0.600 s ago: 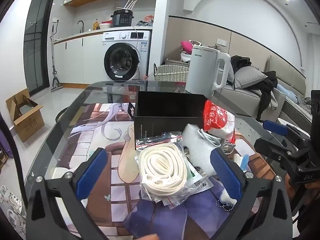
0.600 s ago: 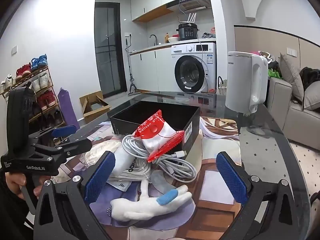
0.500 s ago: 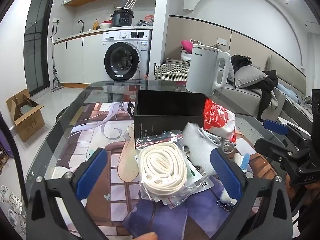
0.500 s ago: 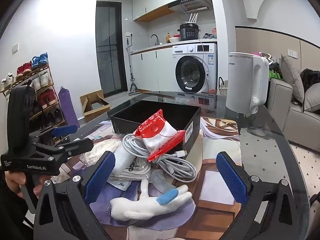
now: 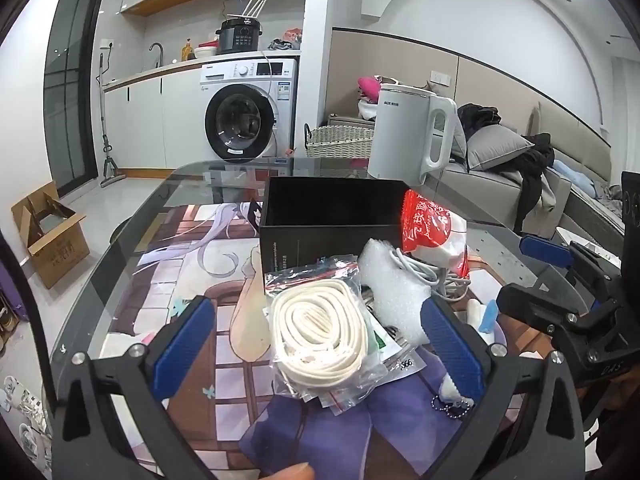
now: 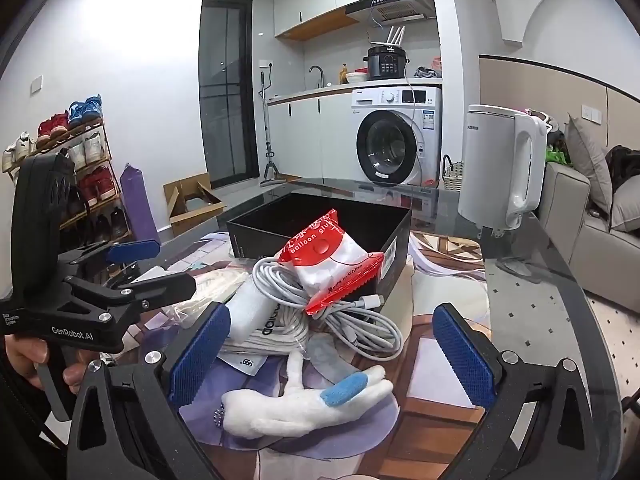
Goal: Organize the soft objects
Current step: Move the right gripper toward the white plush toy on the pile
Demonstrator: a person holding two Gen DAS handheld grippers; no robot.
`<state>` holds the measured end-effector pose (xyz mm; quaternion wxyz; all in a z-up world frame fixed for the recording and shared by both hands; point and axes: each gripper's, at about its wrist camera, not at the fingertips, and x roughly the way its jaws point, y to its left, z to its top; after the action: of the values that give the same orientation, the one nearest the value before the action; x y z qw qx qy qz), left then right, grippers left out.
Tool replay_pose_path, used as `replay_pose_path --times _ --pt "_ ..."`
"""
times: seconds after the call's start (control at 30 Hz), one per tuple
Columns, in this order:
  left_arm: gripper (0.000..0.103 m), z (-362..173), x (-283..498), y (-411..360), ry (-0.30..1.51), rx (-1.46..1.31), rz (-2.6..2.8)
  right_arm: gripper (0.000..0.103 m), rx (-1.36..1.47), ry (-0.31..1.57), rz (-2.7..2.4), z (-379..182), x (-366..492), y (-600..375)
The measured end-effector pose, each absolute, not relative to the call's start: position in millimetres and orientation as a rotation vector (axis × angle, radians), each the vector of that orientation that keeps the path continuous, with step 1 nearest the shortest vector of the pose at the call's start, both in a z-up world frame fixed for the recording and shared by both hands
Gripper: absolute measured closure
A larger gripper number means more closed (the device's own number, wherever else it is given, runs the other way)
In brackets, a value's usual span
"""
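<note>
Both hand-held grippers, left and right, stay spread wide, unmoved above the pile.

Between the left fingers: bagged strap, touching neither pad, with open gaps on both sides. Beyond the tips: black box, its top open. Between the right fingers: plush toy low, cable coil and red packet ahead, blocking the box front. Bare glass right of the right pad.
</note>
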<state>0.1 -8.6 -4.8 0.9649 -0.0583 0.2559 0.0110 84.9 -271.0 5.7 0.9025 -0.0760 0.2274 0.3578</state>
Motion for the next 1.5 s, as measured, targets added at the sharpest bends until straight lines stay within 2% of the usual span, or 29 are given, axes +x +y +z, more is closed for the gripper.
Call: replay_pose_path --times 1.03,1.5 --pt "0.0 -3.5 0.1 -11.6 0.515 -0.102 0.016 0.0 -0.241 0.486 0.747 3.4 79.1 -264.7" --pt "0.0 -8.9 2.3 -1.8 0.531 -0.138 0.021 0.0 -0.274 0.637 0.797 -17.9 87.5 -266.9"
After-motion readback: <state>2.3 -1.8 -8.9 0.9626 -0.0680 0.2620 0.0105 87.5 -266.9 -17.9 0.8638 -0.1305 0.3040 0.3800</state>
